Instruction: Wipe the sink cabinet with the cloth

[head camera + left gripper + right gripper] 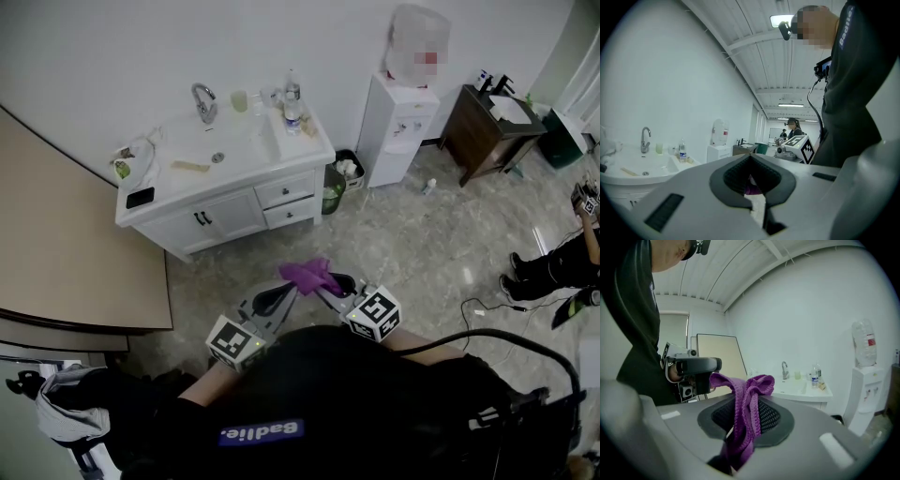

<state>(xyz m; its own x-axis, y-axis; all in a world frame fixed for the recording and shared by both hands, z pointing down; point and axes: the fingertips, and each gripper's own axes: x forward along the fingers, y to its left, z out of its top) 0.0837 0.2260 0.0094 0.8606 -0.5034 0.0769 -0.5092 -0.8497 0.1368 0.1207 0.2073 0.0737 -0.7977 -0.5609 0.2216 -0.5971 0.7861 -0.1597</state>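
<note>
"Badlie." is printed on the person's black top (328,394). The right gripper (330,287) clamps the purple cloth (309,274), well apart from the white sink cabinet (230,214). The left gripper (277,298) has its jaws closed, empty.

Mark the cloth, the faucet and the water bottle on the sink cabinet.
cloth (743,408): right gripper view, on the twisted strand across the pads.
faucet (204,105): head view, on its upright neck.
water bottle (292,101): head view, on the middle of its body.
</note>
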